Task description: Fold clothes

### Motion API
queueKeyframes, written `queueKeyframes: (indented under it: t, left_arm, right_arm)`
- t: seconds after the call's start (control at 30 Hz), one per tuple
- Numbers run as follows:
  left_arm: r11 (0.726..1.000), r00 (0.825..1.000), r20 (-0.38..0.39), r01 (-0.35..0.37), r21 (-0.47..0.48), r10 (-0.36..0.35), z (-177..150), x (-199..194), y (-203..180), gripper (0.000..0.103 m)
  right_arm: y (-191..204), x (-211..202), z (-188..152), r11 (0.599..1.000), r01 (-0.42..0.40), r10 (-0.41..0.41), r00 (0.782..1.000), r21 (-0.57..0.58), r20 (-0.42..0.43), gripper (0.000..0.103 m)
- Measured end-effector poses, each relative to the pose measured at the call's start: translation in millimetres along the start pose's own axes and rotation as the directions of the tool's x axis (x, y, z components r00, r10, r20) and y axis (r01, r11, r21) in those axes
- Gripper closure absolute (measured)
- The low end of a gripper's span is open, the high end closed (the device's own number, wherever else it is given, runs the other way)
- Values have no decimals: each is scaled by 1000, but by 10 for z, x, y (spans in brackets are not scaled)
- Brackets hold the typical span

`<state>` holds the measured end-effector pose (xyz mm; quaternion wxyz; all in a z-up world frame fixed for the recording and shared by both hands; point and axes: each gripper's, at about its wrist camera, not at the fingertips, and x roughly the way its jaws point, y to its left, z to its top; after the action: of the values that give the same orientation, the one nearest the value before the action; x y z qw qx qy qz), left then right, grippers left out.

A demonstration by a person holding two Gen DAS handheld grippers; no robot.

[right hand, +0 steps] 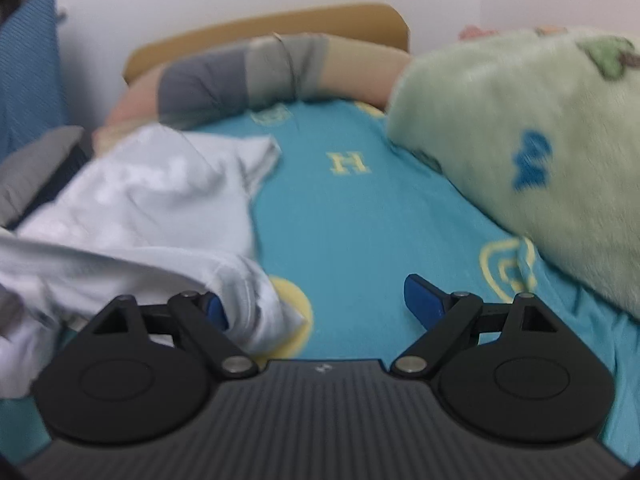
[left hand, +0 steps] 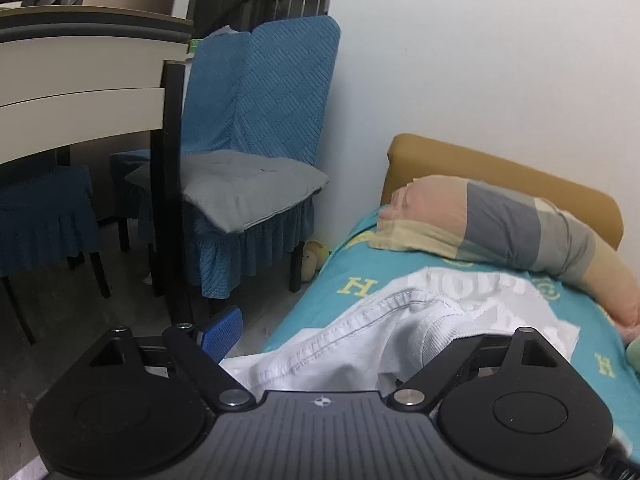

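A bed fills the scene, its teal sheet (right hand: 344, 216) printed with yellow letters and badges, a tan headboard (left hand: 516, 184) at the far end against a pale wall. One long bolster pillow (left hand: 516, 232), banded in peach, grey and cream, lies across the head of the bed. And here is the one garment in play, a white garment (left hand: 360, 344) with stitched seams and a pale printed front, crumpled on the sheet toward the bed's left edge.

From the left wrist view, the left gripper (left hand: 340, 344) has its jaws spread wide, and the white cloth bunches right up between them (one blue pad (left hand: 222, 338) shows at the left; the right one is hidden behind the fabric, so whether it touches the cloth I cannot tell).

Over to the right wrist view, badly blurred: the right gripper (right hand: 316, 308) is also spread wide above the sheet. A fold of the garment lies against its left blue pad, while the right pad stands over bare teal sheet, clear of the cloth. Nothing is pinched.

One fluffy green blanket (right hand: 532, 152) with blue and green patches is heaped along the right side of the bed.

Beside the bed, two blue-covered chairs (left hand: 256, 128) (one with a grey cushion (left hand: 236, 188)) stand at a white-edged table (left hand: 84, 92).
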<state>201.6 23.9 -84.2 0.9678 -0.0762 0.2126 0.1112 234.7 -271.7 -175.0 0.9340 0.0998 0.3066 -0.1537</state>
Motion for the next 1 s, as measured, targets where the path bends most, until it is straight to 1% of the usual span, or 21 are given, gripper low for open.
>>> queueKeyframes:
  t: [0.07,0.17,0.23,0.33,0.4,0.47,0.6,0.67,0.77,0.83,0.93,1.0]
  left_arm:
    - [1000,1000,10,1,-4,-1,45,-127,25,13]
    - [1000,999,42,9,-6,-9,127,-373,70,13]
    - [1000,996,83,22,-14,-21,214,-605,123,13]
    - [998,986,163,50,-34,-44,397,-1009,213,12]
    - [997,973,224,69,-35,-59,582,-1316,250,12]
    - [994,956,280,103,-44,-87,806,-1643,276,12]
    - [983,907,402,168,-77,-124,1374,-2406,324,13]
    - [977,872,469,198,-81,-138,1685,-2814,337,13]
    - [971,817,556,229,-67,-155,2123,-3392,303,13]
    - [967,781,602,250,-54,-168,2400,-3766,305,13]
    - [960,736,647,278,-22,-198,2758,-4228,314,10]
    - [952,705,670,307,5,-231,2955,-4504,312,10]
  right_arm:
    - [-70,-79,-22,999,22,-23,999,30,27,15]
    - [-168,-373,52,997,28,-37,990,69,133,15]
    - [-266,-632,181,996,2,-21,977,90,213,15]
    - [-396,-1100,457,994,-56,23,943,90,333,15]
    - [-438,-1459,685,995,-78,47,909,58,414,15]
    - [-476,-1850,933,995,-93,69,872,26,484,15]
    - [-586,-2726,1479,990,-142,122,801,-11,586,15]
    - [-647,-3198,1726,987,-155,142,762,-35,632,15]
    - [-766,-3909,2034,984,-165,162,688,-65,707,15]
    - [-854,-4330,2212,980,-182,178,648,-77,741,15]
    - [-1004,-4853,2447,971,-223,206,604,-84,770,15]
    - [-1134,-5096,2561,955,-287,234,585,-71,777,15]
